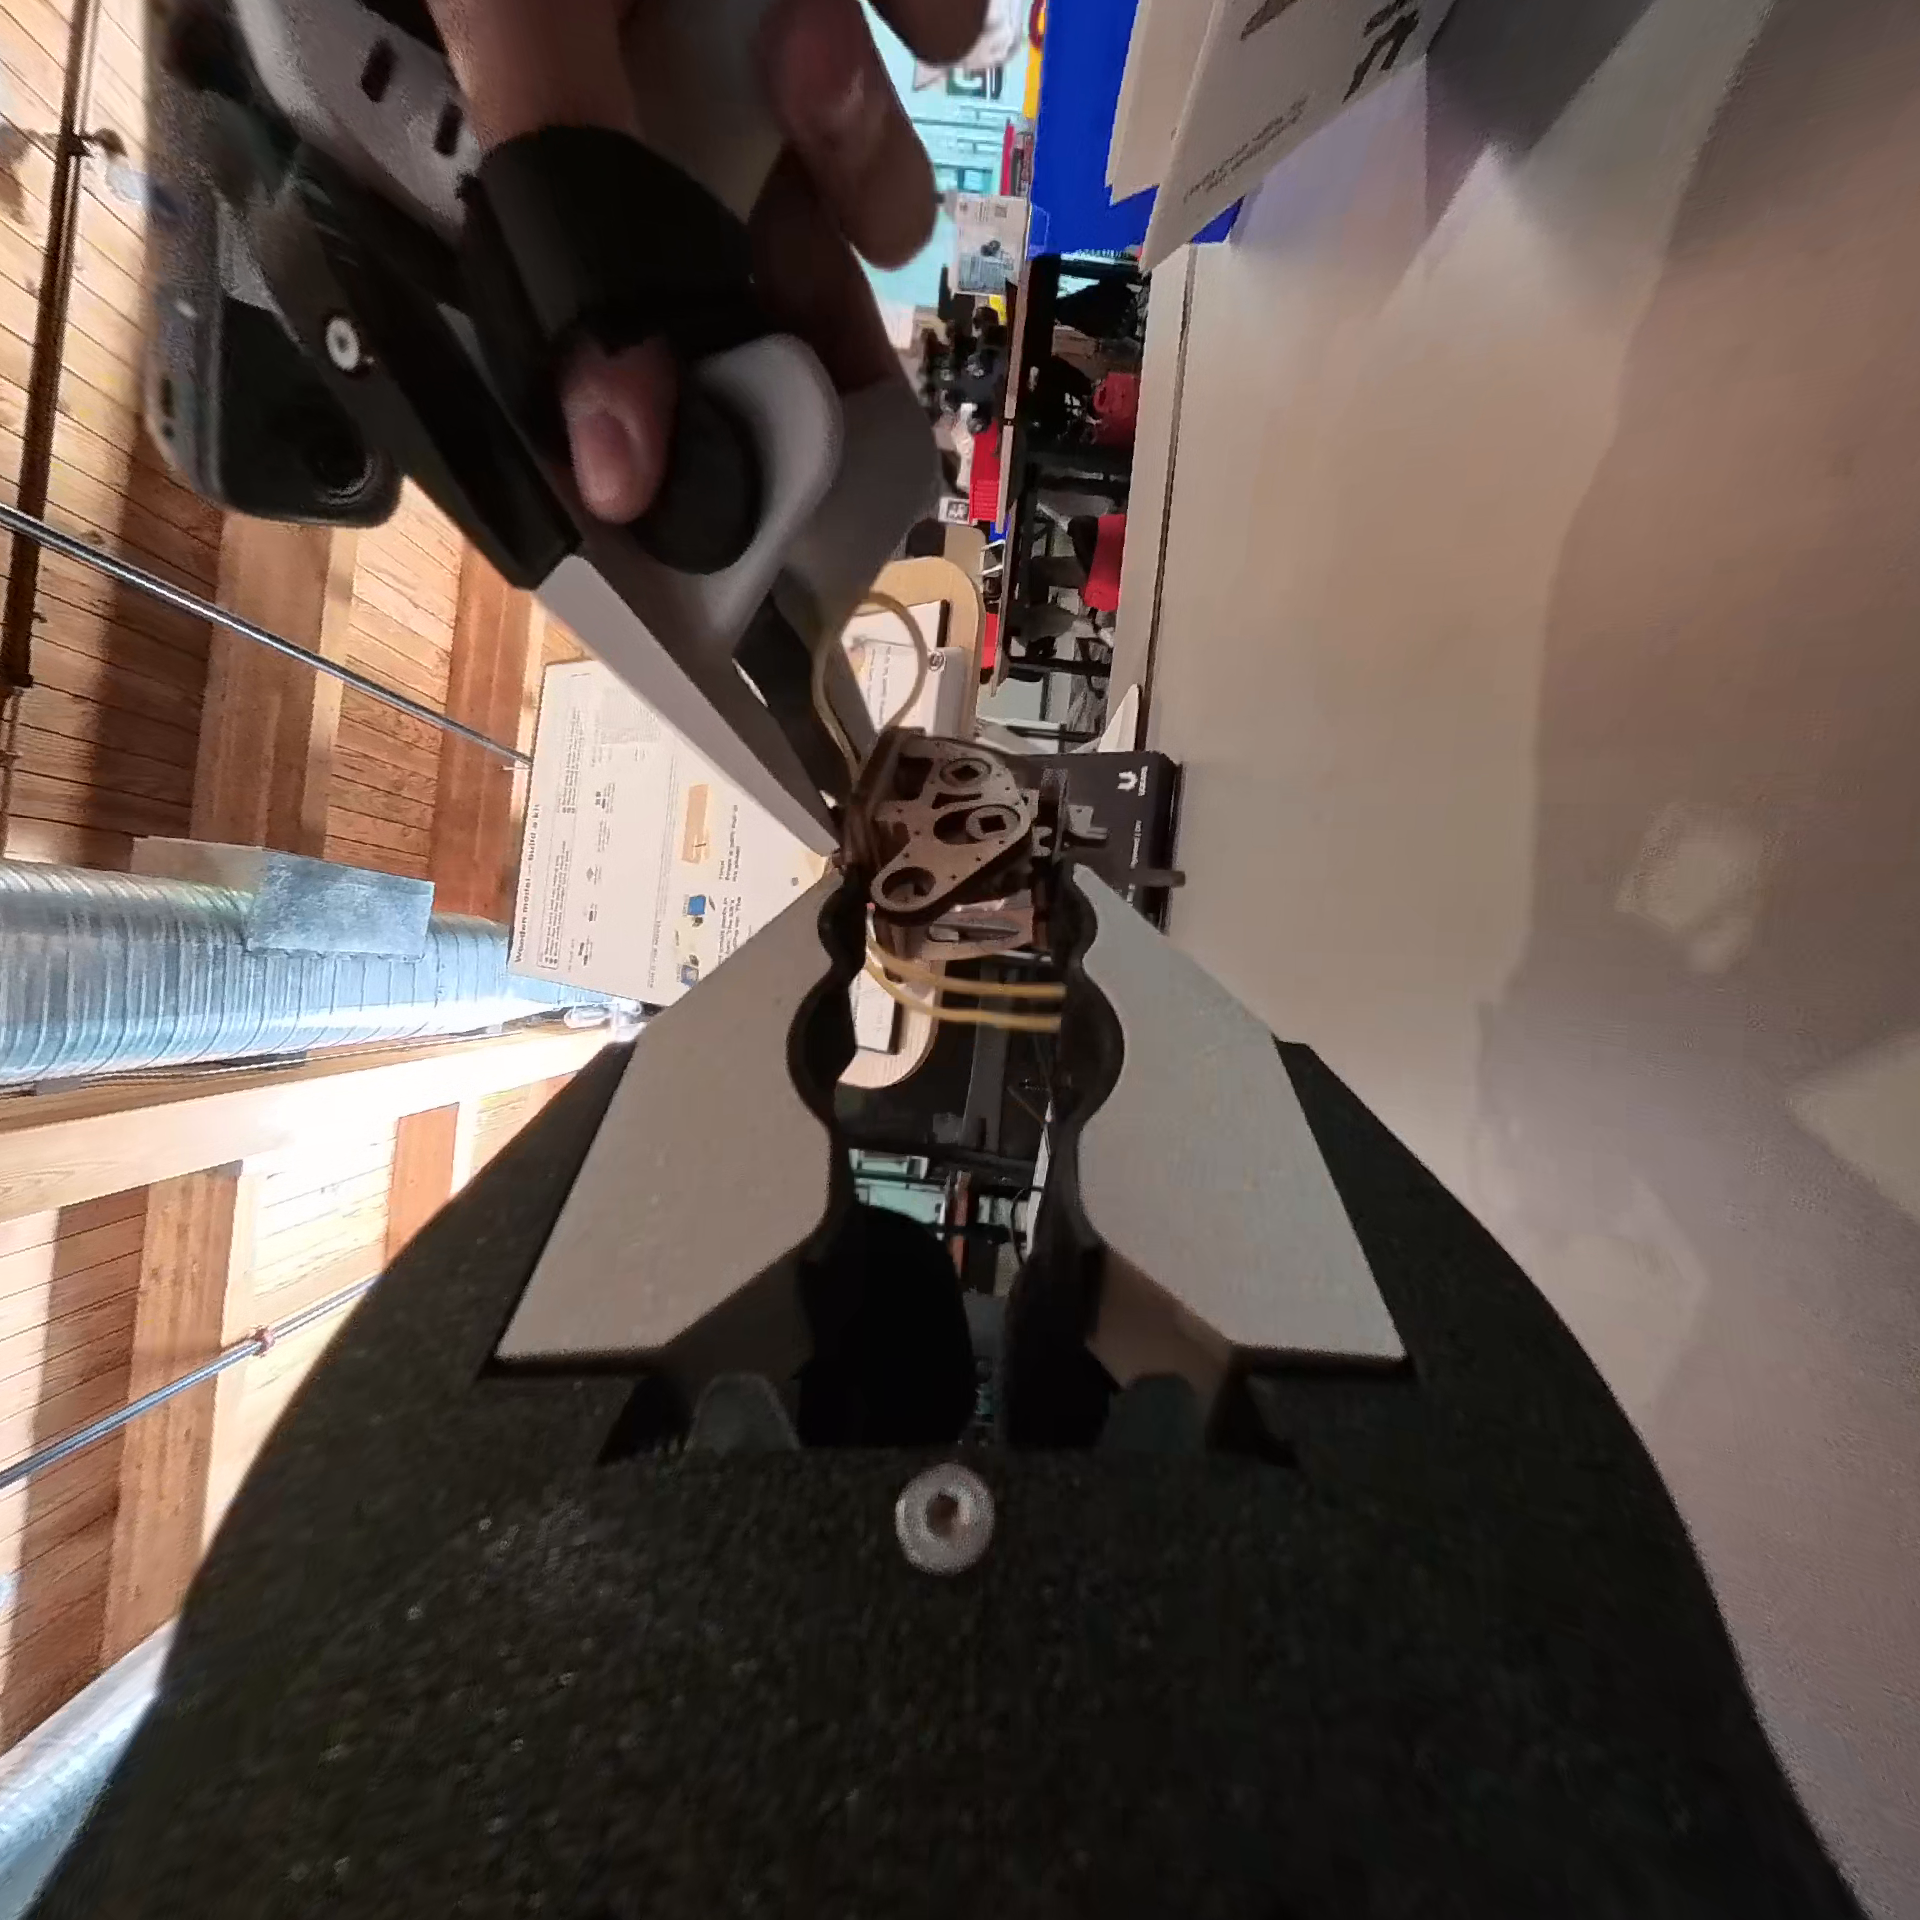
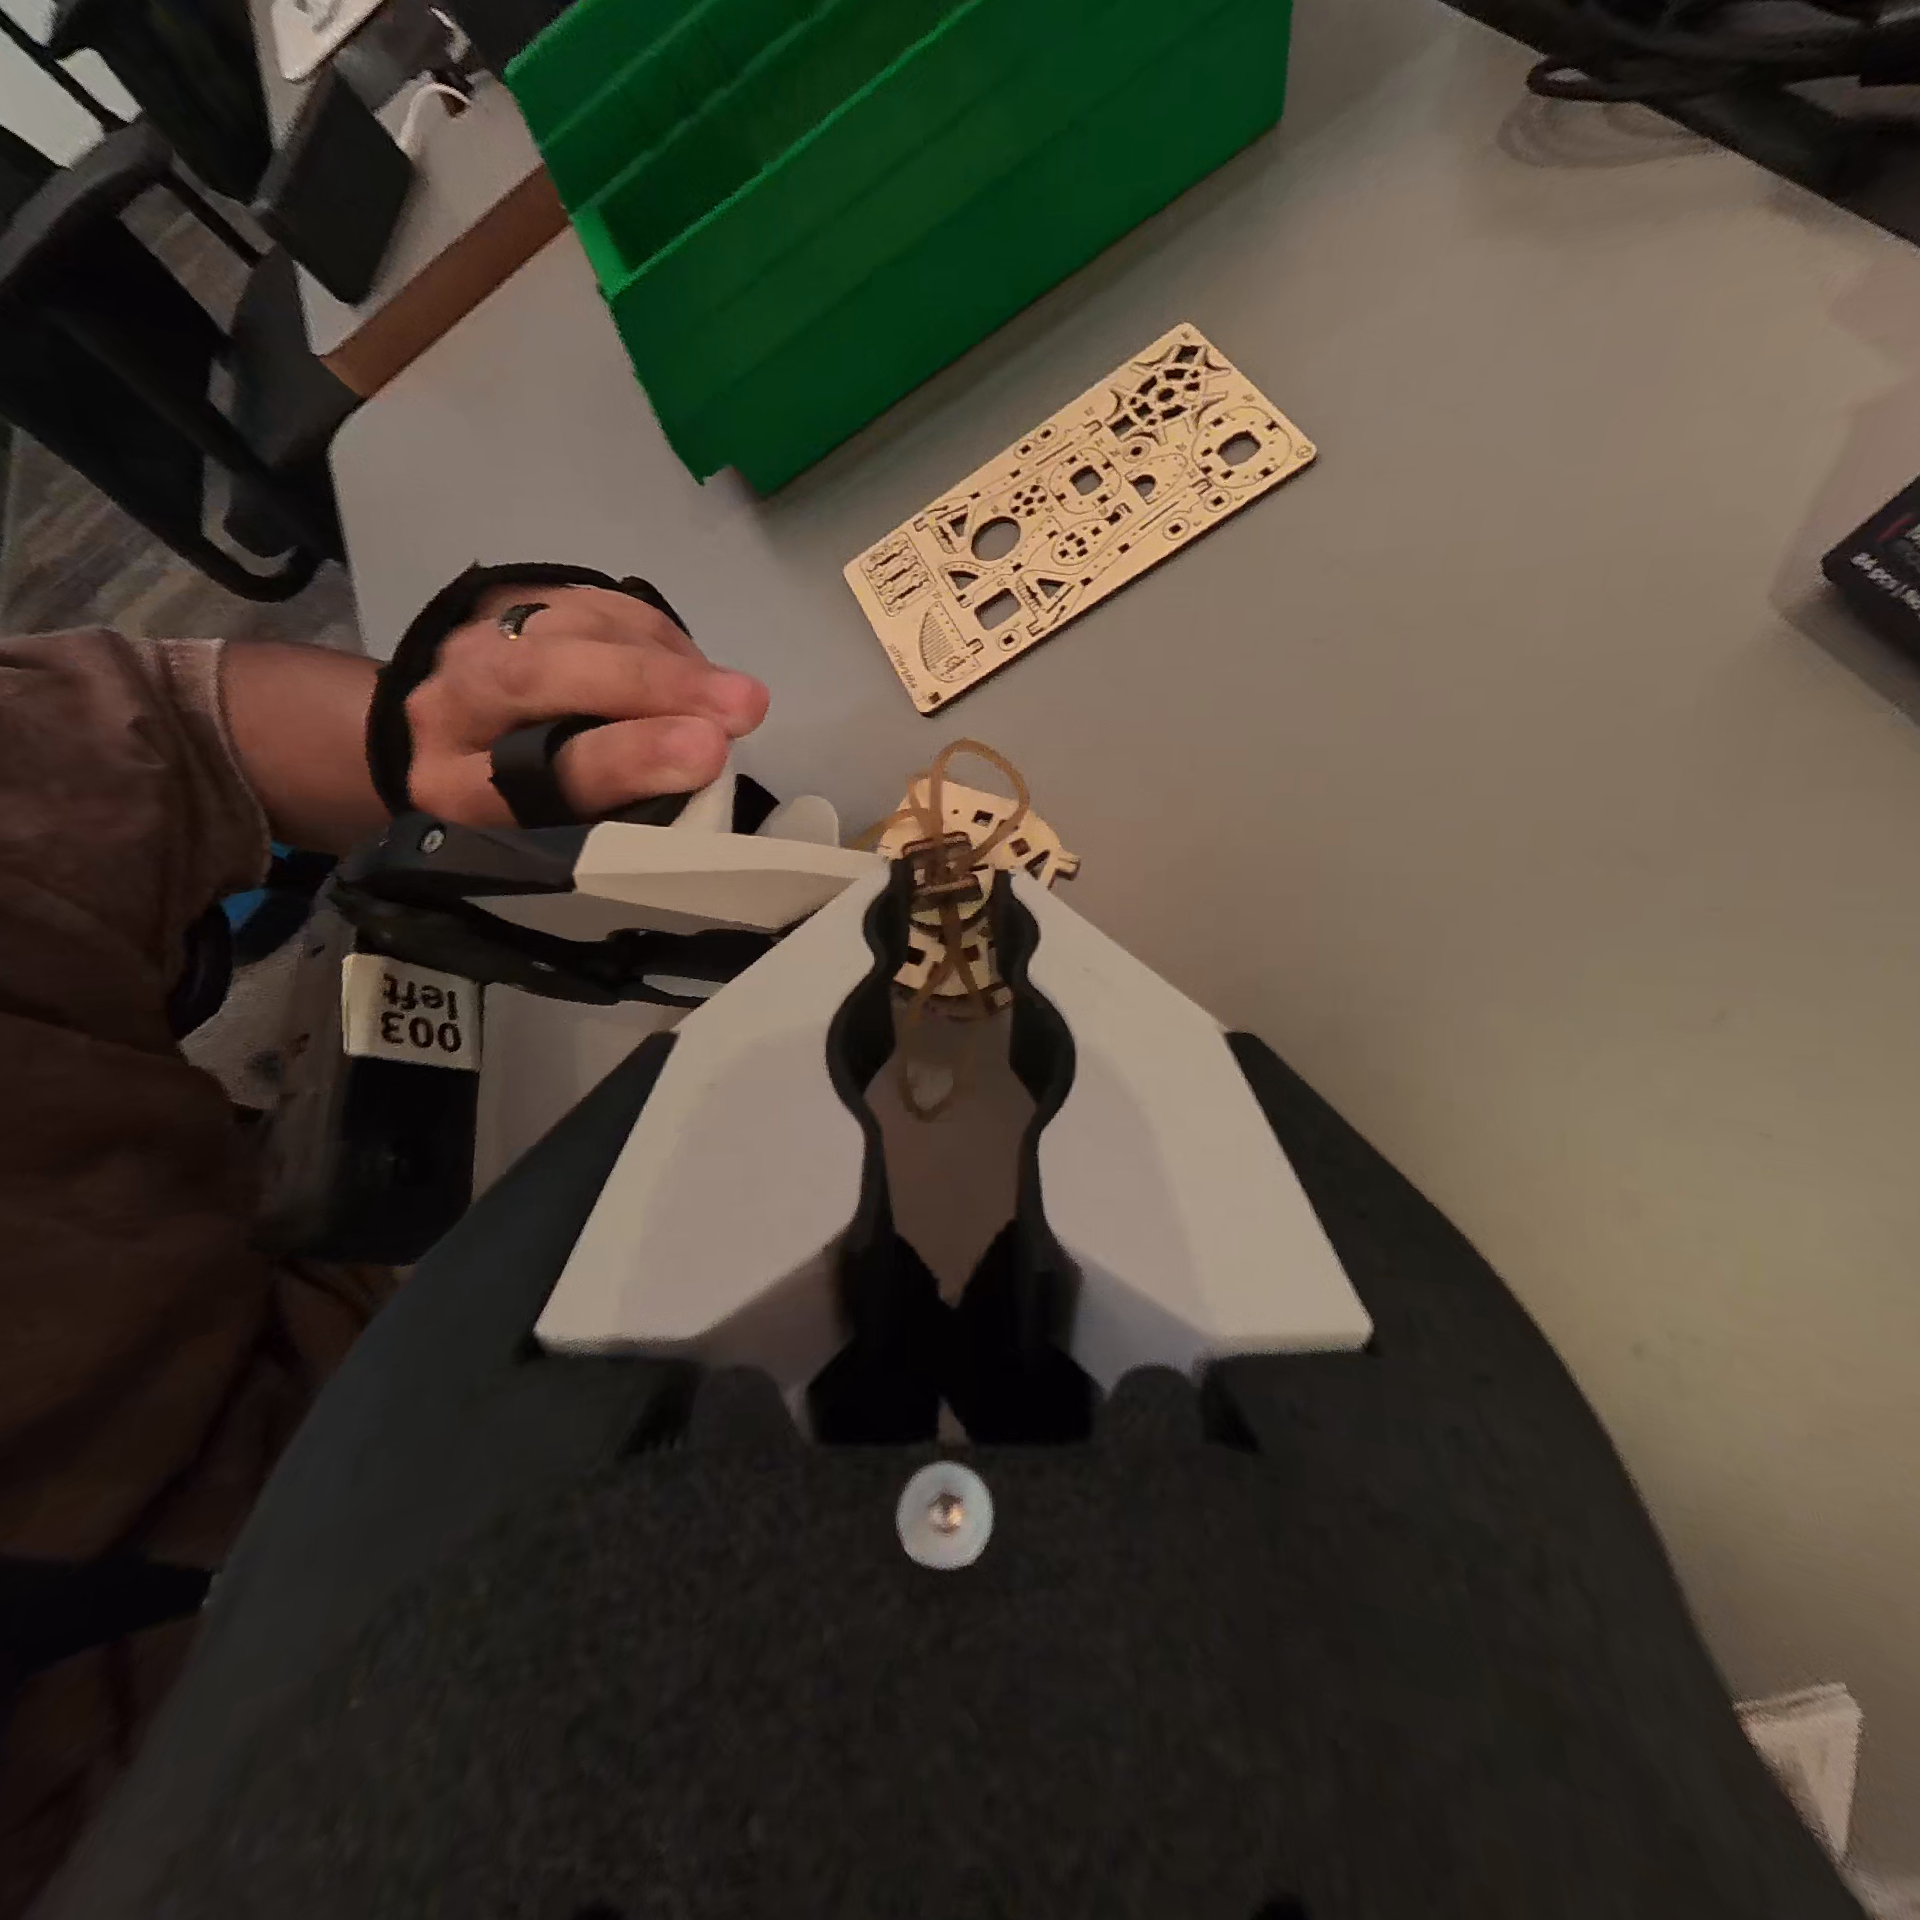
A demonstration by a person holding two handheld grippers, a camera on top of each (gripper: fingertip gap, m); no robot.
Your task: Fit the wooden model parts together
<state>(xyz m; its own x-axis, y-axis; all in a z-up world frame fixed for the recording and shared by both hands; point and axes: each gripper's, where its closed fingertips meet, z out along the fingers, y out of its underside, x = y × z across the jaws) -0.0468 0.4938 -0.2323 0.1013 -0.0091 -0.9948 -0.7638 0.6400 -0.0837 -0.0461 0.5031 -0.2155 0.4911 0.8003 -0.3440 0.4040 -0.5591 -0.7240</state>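
The left tool point(image 1: 951, 883) has its white-and-black fingers clamped on the small wooden model assembly point(image 1: 940, 831), a cluster of laser-cut plywood plates with round and square holes, held in the air above the grey desk point(image 2: 1455, 935). The right tool point(image 2: 951, 914) is closed on the same assembly point(image 2: 951, 935) from another side, so both tips meet at the piece; in the left wrist view the right tool point(image 1: 831, 821) comes in slanted from the upper left, with a person's hand point(image 1: 623, 312) on its handle. Thin yellow rubber bands point(image 1: 997, 1003) are looped around the assembly, and one loop point(image 2: 971, 779) stands up beyond it. Just left of the assembly, in the right wrist view, a hand point(image 2: 561, 707) in a black strap grips the left tool point(image 2: 727, 873). Beyond the assembly, a flat pale plywood sheet of cut-out model parts point(image 2: 1081, 540) lies on the desk, and farther still stands a green plastic bin point(image 2: 935, 239). A black box point(image 2: 1881, 561) sits at the desk's right edge.
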